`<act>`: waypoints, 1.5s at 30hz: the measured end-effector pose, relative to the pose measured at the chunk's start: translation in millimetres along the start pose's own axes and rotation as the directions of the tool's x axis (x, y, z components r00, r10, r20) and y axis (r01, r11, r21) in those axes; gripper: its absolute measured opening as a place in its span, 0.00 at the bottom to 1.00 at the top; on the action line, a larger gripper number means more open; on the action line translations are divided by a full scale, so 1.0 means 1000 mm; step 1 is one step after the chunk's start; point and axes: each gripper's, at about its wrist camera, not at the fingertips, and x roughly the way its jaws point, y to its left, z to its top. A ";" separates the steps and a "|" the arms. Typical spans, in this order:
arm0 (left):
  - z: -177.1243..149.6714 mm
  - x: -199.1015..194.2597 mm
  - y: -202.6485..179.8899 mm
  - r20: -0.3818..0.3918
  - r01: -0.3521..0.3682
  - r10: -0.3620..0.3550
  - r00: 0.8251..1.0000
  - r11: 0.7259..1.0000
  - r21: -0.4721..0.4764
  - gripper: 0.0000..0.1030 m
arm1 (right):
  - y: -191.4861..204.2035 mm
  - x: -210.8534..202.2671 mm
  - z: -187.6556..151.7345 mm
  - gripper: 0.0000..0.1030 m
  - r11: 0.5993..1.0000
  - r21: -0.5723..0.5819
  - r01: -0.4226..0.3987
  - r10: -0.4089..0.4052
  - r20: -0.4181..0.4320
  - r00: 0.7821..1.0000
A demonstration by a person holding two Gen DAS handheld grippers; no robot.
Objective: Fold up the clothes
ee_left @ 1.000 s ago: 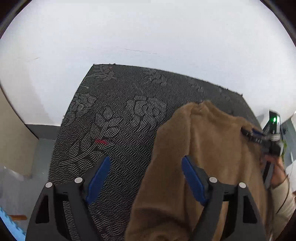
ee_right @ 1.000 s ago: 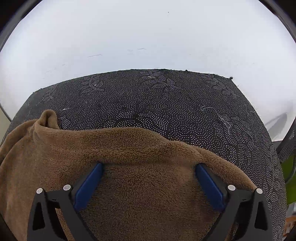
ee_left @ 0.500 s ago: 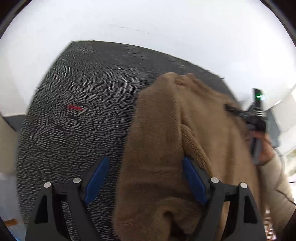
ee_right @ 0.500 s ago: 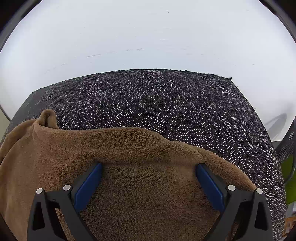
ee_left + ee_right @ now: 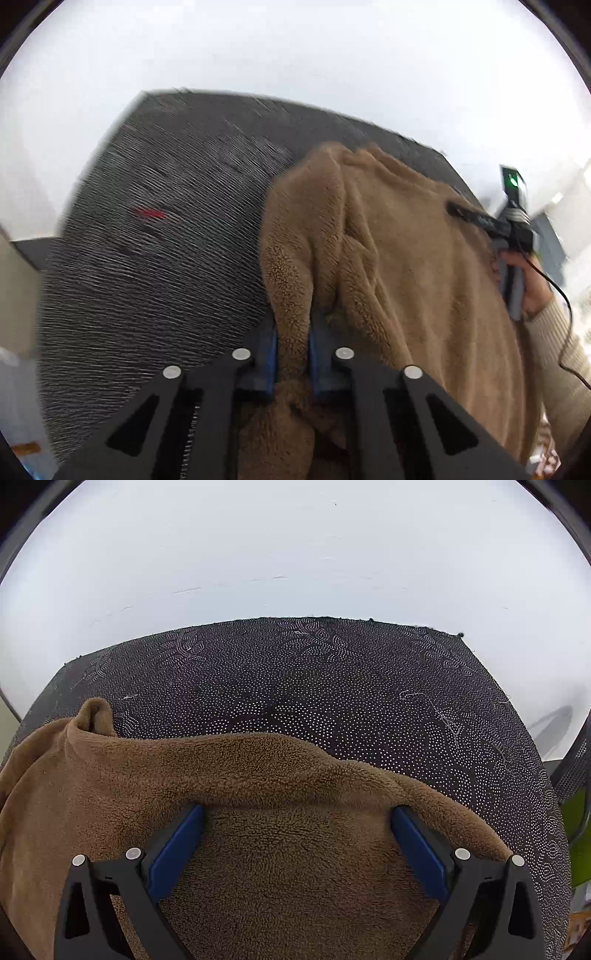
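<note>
A brown fleece garment (image 5: pixel 406 258) lies bunched on a table under a dark patterned cloth (image 5: pixel 166 277). My left gripper (image 5: pixel 291 332) is closing on the garment's left edge; a raised ridge of fleece is pinched between its blue pads. In the right wrist view the garment (image 5: pixel 258 775) fills the lower half. My right gripper (image 5: pixel 297 810) stands open over it, its fingers spread wide and pressing into the fleece. The left wrist view also shows the right gripper (image 5: pixel 458 212) at the garment's far right side, held by a hand (image 5: pixel 532 288).
The dark cloth (image 5: pixel 332 683) stretches bare beyond the garment to the table's far edge against a white wall. A small red mark (image 5: pixel 149 213) lies on the cloth left of the garment. Something green (image 5: pixel 576 830) shows past the table's right edge.
The left gripper moved onto the garment's left edge and its jaws went from wide open to pinched on a fold of fleece. The right gripper has not moved.
</note>
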 end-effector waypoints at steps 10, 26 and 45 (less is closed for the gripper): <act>0.028 -0.100 0.037 0.237 -0.184 0.186 0.953 0.982 -0.030 0.02 | -0.001 0.001 0.000 0.99 1.000 0.001 -0.001 0.001 0.000 1.000; -0.062 -0.055 0.009 0.058 0.064 -0.072 0.996 0.991 0.115 0.78 | 0.000 0.002 -0.001 0.99 1.000 0.001 -0.002 0.002 0.000 1.000; -0.040 -0.096 -0.002 0.272 -0.305 0.284 0.920 0.952 0.038 0.11 | 0.001 0.002 0.000 0.99 1.000 0.002 -0.002 0.002 0.002 1.000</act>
